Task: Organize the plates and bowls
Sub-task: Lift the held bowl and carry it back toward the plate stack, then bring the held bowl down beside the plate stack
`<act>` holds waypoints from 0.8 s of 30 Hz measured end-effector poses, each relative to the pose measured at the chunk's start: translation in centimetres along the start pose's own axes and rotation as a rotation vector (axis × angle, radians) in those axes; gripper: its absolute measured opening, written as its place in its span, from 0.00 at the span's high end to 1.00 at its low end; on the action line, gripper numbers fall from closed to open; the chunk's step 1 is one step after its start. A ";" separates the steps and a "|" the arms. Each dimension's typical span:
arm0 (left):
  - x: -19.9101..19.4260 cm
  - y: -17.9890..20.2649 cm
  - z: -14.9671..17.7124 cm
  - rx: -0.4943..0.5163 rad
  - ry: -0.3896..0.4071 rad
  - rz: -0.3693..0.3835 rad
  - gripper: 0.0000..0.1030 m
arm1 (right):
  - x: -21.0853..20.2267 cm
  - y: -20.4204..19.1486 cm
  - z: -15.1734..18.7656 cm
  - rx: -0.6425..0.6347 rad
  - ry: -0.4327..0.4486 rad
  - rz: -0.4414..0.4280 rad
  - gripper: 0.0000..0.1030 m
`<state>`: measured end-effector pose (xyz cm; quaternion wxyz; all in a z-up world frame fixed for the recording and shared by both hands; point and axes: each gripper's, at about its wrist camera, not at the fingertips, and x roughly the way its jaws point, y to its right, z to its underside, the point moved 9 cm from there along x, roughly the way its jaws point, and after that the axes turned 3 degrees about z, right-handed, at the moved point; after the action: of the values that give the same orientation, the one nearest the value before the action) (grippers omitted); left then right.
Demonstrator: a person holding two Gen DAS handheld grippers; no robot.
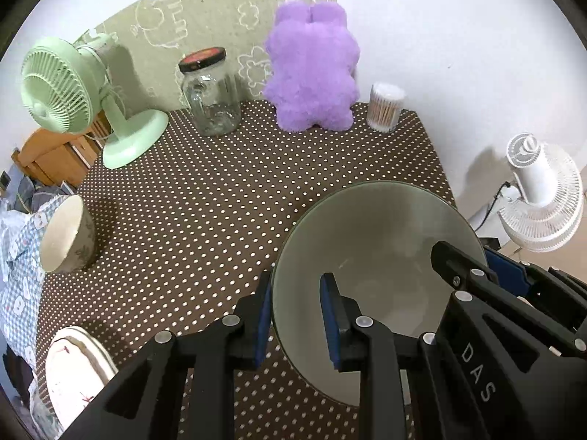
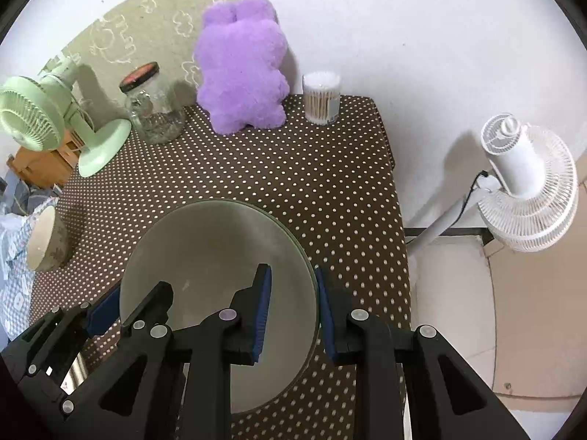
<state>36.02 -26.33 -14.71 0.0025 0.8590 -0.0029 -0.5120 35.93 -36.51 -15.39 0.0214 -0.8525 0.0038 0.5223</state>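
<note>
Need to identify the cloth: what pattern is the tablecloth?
Brown tablecloth with white polka dots; clearest in the right wrist view.

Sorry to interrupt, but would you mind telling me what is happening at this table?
A person is tidying dishes with two handheld grippers. The left gripper and right gripper each straddle opposite edges of a large grey-green round bowl on the brown polka-dot tablecloth. A small cream patterned bowl lies tipped nearby.
</note>
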 end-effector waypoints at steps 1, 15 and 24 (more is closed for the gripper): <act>-0.5 -0.2 0.1 0.004 0.005 0.004 0.77 | -0.7 -0.2 0.2 0.004 0.006 0.004 0.73; -7.4 -4.1 3.5 0.046 0.051 0.058 0.77 | -8.3 -3.8 4.6 0.057 0.051 0.049 0.73; -9.5 -7.1 7.2 0.073 0.052 0.081 0.77 | -10.5 -6.8 9.0 0.082 0.053 0.070 0.73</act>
<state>25.15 -19.19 -9.81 -0.0082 0.8707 -0.0561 -0.4886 23.37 -29.49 -9.86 0.0378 -0.8637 0.0555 0.4996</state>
